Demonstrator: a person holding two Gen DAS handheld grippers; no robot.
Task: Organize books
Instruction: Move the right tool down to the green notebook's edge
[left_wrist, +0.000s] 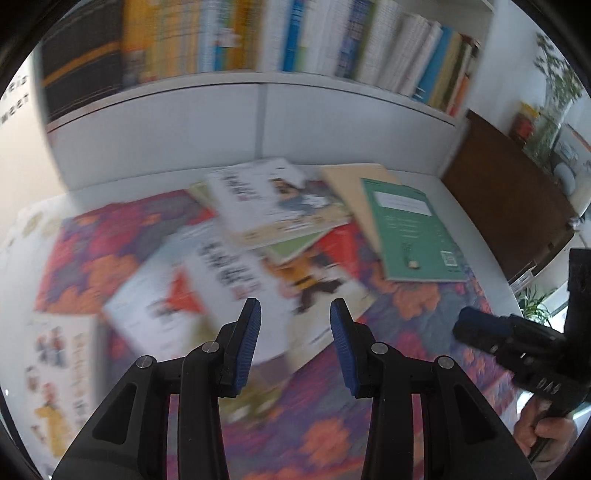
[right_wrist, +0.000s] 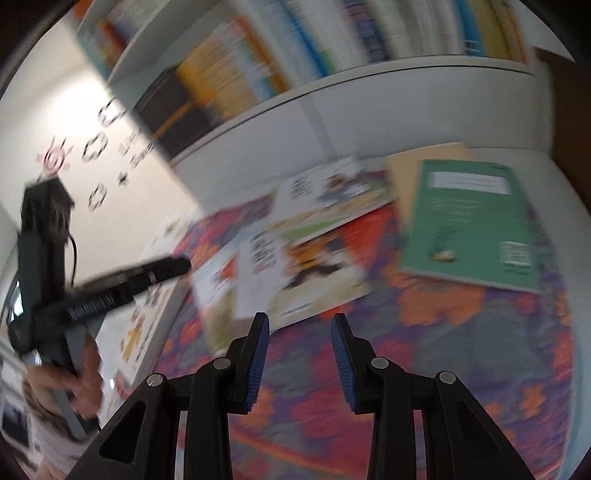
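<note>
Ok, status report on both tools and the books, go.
Left tool open, empty. Right tool open, empty. Loose overlapping books on patterned cloth, green paperback rightmost, none gripped. Nothing in the way.

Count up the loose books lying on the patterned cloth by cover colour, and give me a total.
Green cover: 1, the green book
Tan cover: 1, the tan book, partly under the green one
White illustrated covers: 2, the upper white book and the lower white book
Total: 4 clearly visible; blur hides any others in the pile.
</note>
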